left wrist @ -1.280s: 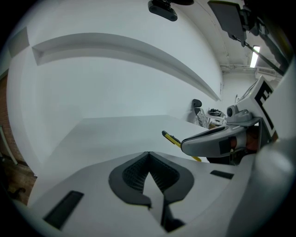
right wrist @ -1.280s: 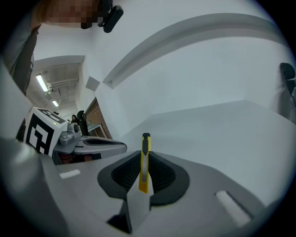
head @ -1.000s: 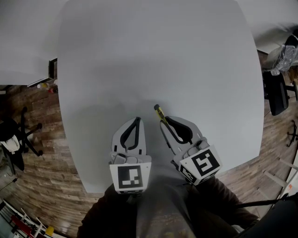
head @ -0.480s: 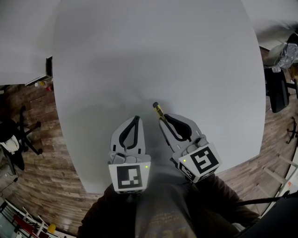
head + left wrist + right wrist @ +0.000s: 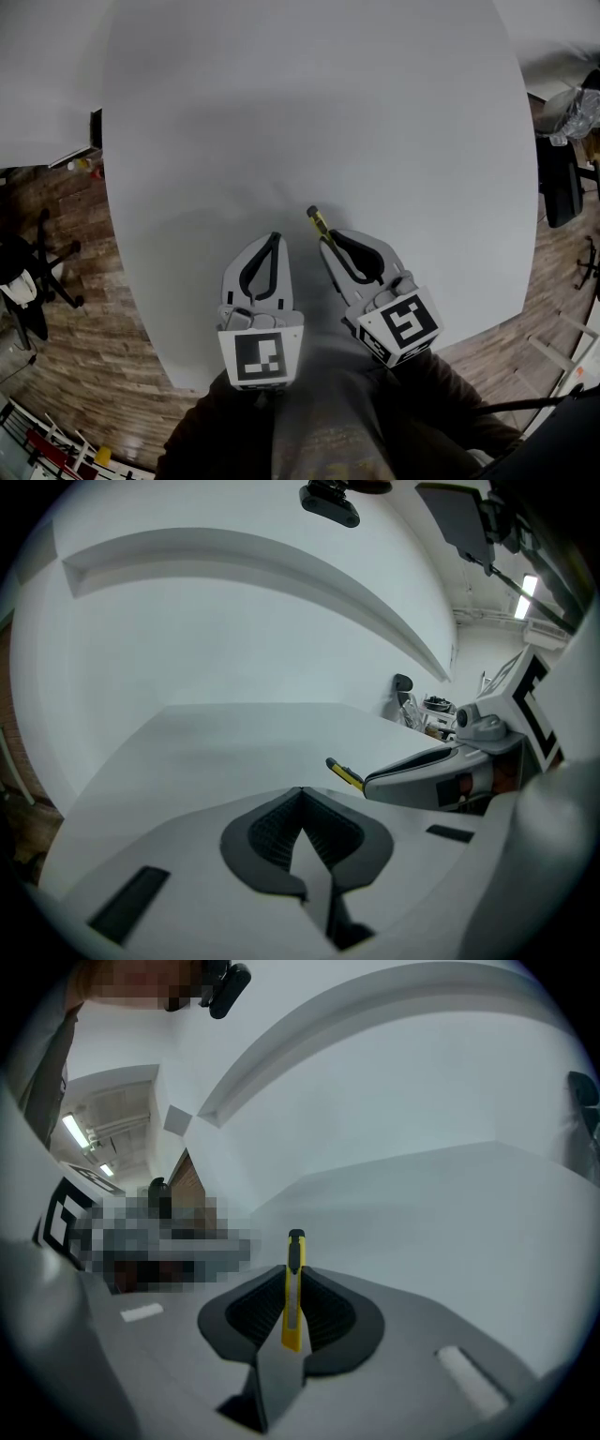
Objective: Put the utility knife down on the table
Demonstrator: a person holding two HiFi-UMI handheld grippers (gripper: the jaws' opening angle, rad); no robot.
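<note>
A pale grey desk (image 5: 309,112) stands on a wood floor (image 5: 70,281). The right hand-held gripper (image 5: 326,246) pinches the knife (image 5: 320,223) over the desk. The left hand-held gripper (image 5: 275,239) is closed and empty. Neither has moved since the earlier frames.

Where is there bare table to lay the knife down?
The whole table ahead of the knife is bare, out to its left and right edges. Only the near edge is crowded: the right gripper, shut on the knife, sits beside the shut left gripper.
</note>
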